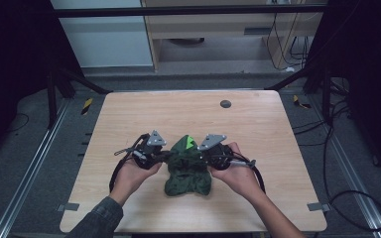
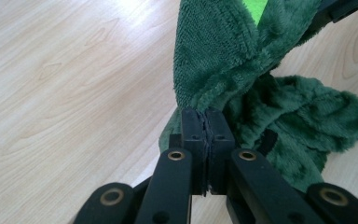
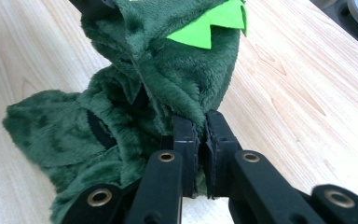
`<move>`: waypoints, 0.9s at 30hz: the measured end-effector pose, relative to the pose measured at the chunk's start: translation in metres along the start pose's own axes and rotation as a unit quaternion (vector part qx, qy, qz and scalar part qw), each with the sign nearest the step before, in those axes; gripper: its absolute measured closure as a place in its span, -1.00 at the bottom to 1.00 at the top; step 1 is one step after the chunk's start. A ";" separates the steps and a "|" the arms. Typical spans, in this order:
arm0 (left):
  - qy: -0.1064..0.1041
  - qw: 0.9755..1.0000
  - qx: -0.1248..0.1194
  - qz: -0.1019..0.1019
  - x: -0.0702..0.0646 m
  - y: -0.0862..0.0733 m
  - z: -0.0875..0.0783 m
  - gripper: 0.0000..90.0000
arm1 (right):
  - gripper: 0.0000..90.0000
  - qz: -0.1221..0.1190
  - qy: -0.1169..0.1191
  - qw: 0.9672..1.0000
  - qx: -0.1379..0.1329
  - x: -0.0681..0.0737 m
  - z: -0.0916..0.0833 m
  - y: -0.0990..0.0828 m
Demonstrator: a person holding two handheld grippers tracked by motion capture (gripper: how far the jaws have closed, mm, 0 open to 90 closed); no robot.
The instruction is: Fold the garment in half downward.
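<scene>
While both pinch dark green plush garment [image 1: 188, 168], left gripper [image 1: 164, 157] clamped at 9 o'clock edge, right gripper [image 1: 204, 157] at 3 o'clock; long axis 12-to-6, equally near.

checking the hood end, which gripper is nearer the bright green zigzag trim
Right. The right gripper is shut on the dark green plush garment just beside the zigzag trim; the left gripper grips the far edge.

No readable text, label or number anywhere, as far as these dim views allow.
</scene>
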State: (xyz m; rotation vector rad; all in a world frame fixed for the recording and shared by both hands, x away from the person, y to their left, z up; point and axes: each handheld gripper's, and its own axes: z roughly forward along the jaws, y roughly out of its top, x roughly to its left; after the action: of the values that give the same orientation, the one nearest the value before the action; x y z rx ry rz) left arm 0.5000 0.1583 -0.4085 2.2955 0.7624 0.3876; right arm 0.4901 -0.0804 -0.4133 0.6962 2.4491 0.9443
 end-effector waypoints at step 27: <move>-0.015 1.000 0.003 0.002 -0.018 -0.022 0.003 0.97 | 0.85 -0.001 0.012 1.000 0.000 0.017 -0.004 -0.018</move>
State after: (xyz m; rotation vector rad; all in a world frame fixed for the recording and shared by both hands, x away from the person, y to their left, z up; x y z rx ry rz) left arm 0.4782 0.1589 -0.4263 2.3036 0.7444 0.3516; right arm 0.4695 -0.0841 -0.4261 0.6872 2.4696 0.9583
